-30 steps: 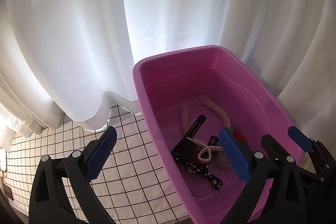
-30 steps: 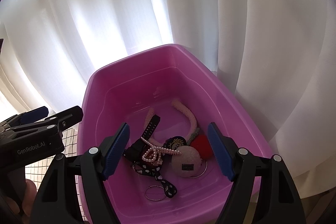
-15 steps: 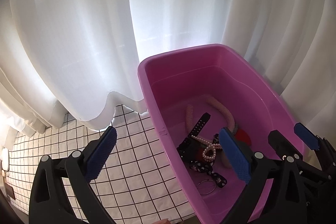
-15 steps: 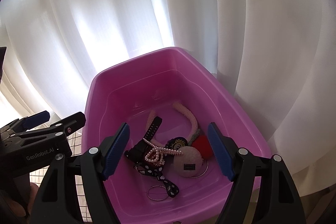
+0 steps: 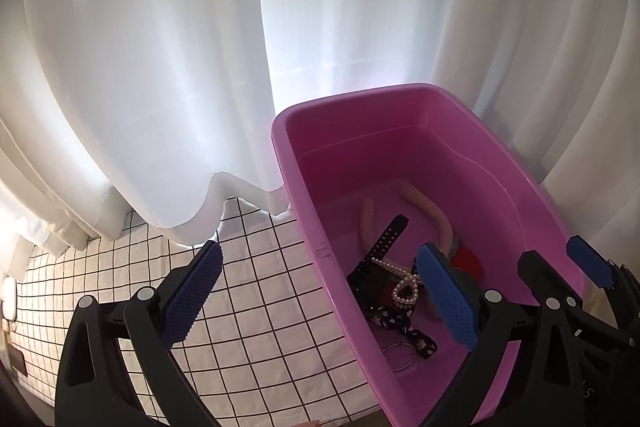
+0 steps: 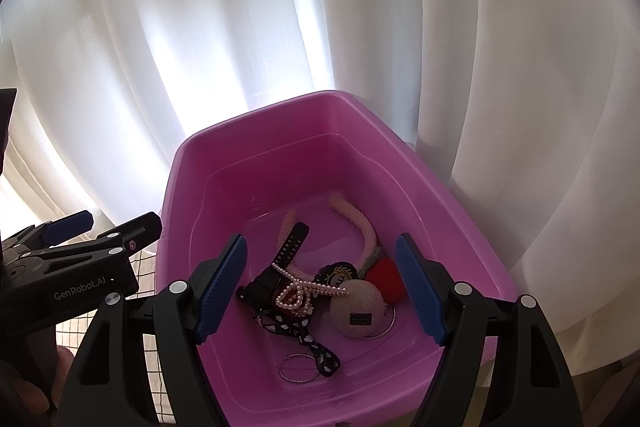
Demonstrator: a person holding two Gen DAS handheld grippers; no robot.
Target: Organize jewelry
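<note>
A pink plastic tub (image 6: 256, 115) holds a heap of jewelry. In the heap are a pearl necklace (image 6: 304, 291), a black watch strap (image 6: 292, 243), a fuzzy beige headband (image 6: 360, 223), a red pompom (image 6: 384, 273), a beige ball (image 6: 356, 307), a black patterned ribbon (image 6: 304, 335) and a thin silver ring (image 6: 298, 369). My right gripper (image 6: 320, 279) hangs open above the heap, holding nothing. My left gripper (image 5: 320, 283) is open too and straddles the left wall of the tub (image 5: 304, 227). The pearl necklace (image 5: 404, 287) lies just left of its right pad.
White curtains hang close behind and around the tub. A white cloth with a black grid (image 5: 260, 307) covers the table to the tub's left. The left gripper (image 6: 108, 225) shows at the left of the right wrist view, with a hand (image 6: 24, 387) below it.
The tub has drifted slightly to the right in the left wrist view. Both grippers stay open, and the jewelry lies as before.
</note>
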